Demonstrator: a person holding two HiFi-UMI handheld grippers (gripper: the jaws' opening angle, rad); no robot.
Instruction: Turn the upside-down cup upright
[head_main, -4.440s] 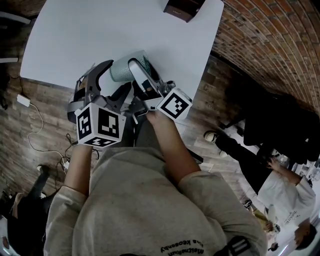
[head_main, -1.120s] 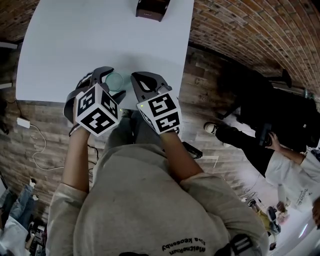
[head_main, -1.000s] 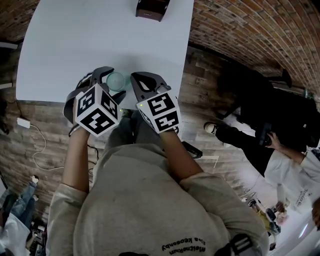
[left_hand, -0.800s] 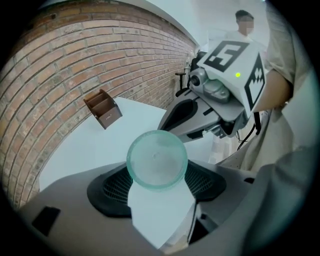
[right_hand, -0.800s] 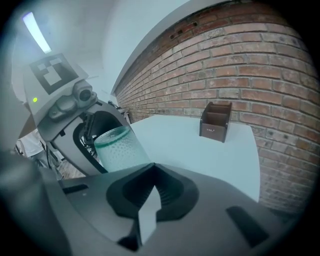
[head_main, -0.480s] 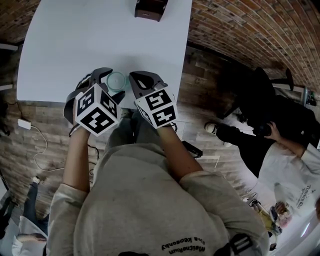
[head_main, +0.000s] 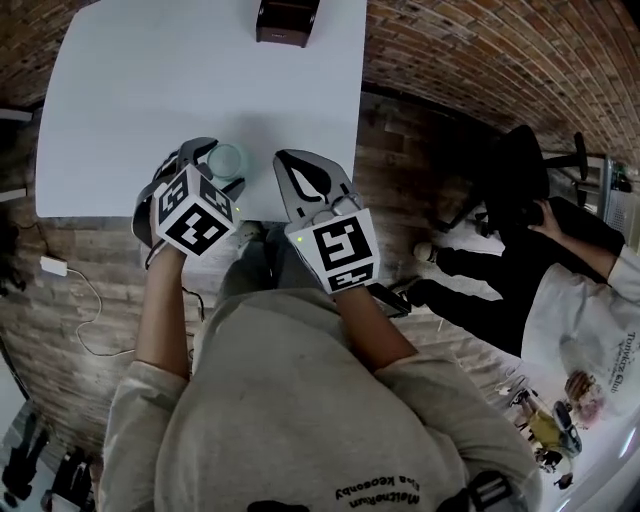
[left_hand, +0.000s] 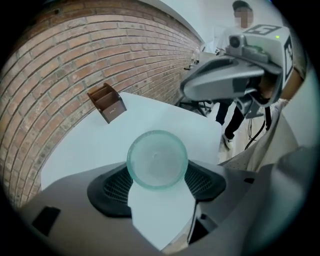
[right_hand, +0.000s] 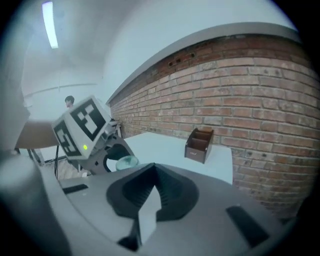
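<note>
A pale green translucent cup (head_main: 226, 158) stands on the white table (head_main: 140, 80) near its front edge. In the left gripper view the cup (left_hand: 157, 159) shows a round face; I cannot tell whether that is its mouth or its base. My left gripper (head_main: 222, 168) points steeply down, with both pads (left_hand: 116, 186) against the cup's sides. My right gripper (head_main: 286, 160) hangs shut and empty, raised to the right of the cup and apart from it. The right gripper view shows its jaws (right_hand: 155, 167) meeting, with the cup (right_hand: 126, 161) beyond at the left.
A brown wooden holder (head_main: 286, 20) stands at the table's far edge, also visible in the left gripper view (left_hand: 106, 102) and the right gripper view (right_hand: 198, 145). A brick wall runs behind the table. A seated person (head_main: 570, 270) is to the right, off the table.
The right gripper has risen and drawn back to the right, away from the cup. The left gripper and the cup have stayed put. Several seconds ago the cup lay tilted between both grippers.
</note>
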